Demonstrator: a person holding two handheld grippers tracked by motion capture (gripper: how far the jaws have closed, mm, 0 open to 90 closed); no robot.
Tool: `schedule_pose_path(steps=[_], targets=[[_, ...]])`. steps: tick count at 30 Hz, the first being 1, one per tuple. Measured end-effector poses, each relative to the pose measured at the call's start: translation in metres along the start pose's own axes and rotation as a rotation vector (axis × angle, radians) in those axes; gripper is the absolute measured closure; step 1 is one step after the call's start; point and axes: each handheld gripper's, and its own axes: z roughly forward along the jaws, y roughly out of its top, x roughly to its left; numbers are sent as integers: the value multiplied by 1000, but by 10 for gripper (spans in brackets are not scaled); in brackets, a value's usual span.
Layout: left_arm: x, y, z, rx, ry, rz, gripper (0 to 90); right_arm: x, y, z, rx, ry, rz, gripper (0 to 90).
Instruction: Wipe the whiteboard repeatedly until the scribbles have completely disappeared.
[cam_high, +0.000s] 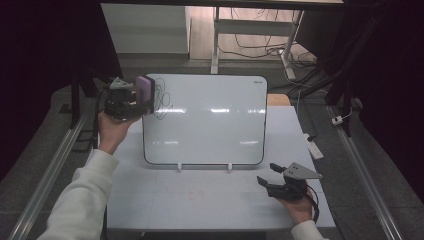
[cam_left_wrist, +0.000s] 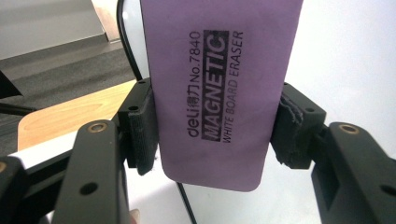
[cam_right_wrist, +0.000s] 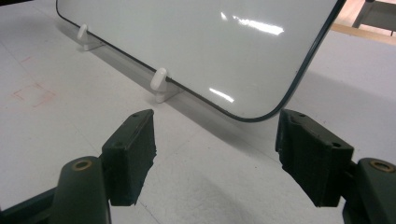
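Observation:
A whiteboard (cam_high: 210, 120) stands propped on two small white feet (cam_high: 179, 167) on the table (cam_high: 210, 205). Black scribbles (cam_high: 162, 102) mark its upper left corner. My left gripper (cam_high: 134, 96) is shut on a purple magnetic eraser (cam_high: 145, 89) and holds it at that corner, beside the scribbles. In the left gripper view the eraser (cam_left_wrist: 217, 88) sits clamped between both pads, with the board's white face (cam_left_wrist: 345, 60) behind it. My right gripper (cam_high: 270, 181) hovers open and empty low over the table, in front of the board's lower right corner (cam_right_wrist: 261, 116).
Metal rails (cam_high: 55, 160) run along both sides of the table. A white power strip (cam_high: 314, 146) lies off the right edge. A wooden surface (cam_high: 278, 99) shows behind the board. Faint red marks (cam_right_wrist: 32, 93) are on the tabletop.

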Motion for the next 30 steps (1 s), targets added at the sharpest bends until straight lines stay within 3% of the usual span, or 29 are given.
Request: schedule_pose_path(steps=[10,13,21,27,30], targets=[[-1,18,16,33,45,11,403,-1,-1,0,2,2,0,276],[-7,20,17,53,85,49,403,0,-1,1,3,5,-4,274],[-13,22,22,69,118,71,404,2,0,1,1,7,-13,273],[-27,20,29,99,93,111,405,2,0,2,5,12,-15,272],[-35,17,32,116,92,163,404,2,0,2,5,15,-17,271]])
